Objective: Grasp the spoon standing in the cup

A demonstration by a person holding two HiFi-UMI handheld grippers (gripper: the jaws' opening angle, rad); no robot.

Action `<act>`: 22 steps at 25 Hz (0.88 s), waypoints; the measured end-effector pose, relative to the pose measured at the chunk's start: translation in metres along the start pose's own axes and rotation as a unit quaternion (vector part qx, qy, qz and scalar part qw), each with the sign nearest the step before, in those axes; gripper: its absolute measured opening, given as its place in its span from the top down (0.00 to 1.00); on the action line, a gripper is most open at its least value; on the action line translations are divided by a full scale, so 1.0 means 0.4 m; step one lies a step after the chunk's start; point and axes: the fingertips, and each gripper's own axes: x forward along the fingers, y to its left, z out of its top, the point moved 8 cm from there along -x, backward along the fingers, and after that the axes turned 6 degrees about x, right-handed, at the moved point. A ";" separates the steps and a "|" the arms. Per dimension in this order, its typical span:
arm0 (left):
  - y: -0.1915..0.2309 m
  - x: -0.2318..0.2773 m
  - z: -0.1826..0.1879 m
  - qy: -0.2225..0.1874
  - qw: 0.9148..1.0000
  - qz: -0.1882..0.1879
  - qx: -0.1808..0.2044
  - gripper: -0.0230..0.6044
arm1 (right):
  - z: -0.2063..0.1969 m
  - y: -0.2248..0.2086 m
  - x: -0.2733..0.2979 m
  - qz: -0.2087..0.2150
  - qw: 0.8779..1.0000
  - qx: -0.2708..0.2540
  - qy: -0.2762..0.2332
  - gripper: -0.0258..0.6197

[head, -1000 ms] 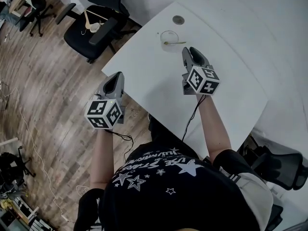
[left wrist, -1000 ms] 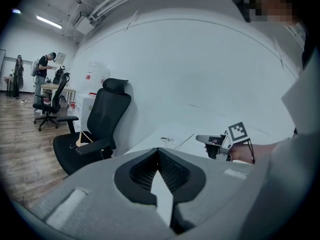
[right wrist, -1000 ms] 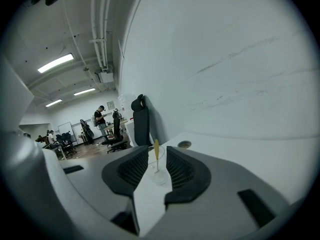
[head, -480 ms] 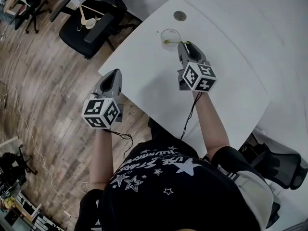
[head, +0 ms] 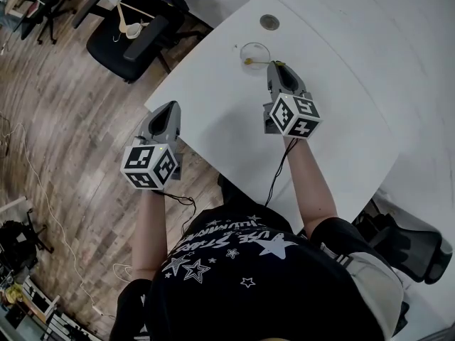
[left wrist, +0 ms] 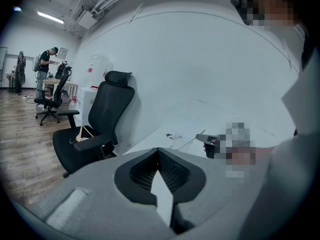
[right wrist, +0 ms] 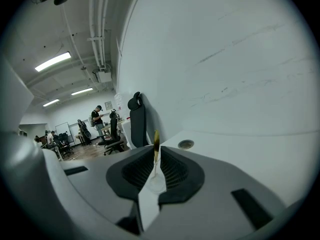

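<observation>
Head view: we note the spoon (head: 259, 62) leaning in the cup (head: 254, 51) near the tabletop's (head: 213, 112) far corner, its handle slanting toward the right tool (head: 278, 68), whose jaws are closing on it; the left tool (head: 168, 111), jaws together, hangs well apart.

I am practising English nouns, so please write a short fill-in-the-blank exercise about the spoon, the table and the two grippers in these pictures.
1. The spoon stands in a clear ____ on the white table.
2. The right gripper, its jaws closing, has the spoon's ____ between them.
3. The left gripper is empty and hangs off the table's edge, over the wooden ____.
4. A hanger lies on the black ____ beside the table.

Missing words: cup; handle; floor; chair
</observation>
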 end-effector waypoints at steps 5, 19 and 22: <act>-0.009 0.000 -0.007 0.001 1.000 0.003 -0.002 0.95 | -0.003 -0.003 -0.001 0.010 1.000 0.002 0.000 0.91; -0.043 -0.006 -0.003 0.002 1.000 0.008 0.000 0.95 | 0.011 -0.012 -0.013 0.032 0.999 0.013 -0.006 0.93; -0.045 -0.011 -0.006 0.002 1.000 0.009 -0.001 0.95 | 0.013 -0.014 -0.015 0.032 0.999 0.017 -0.010 0.94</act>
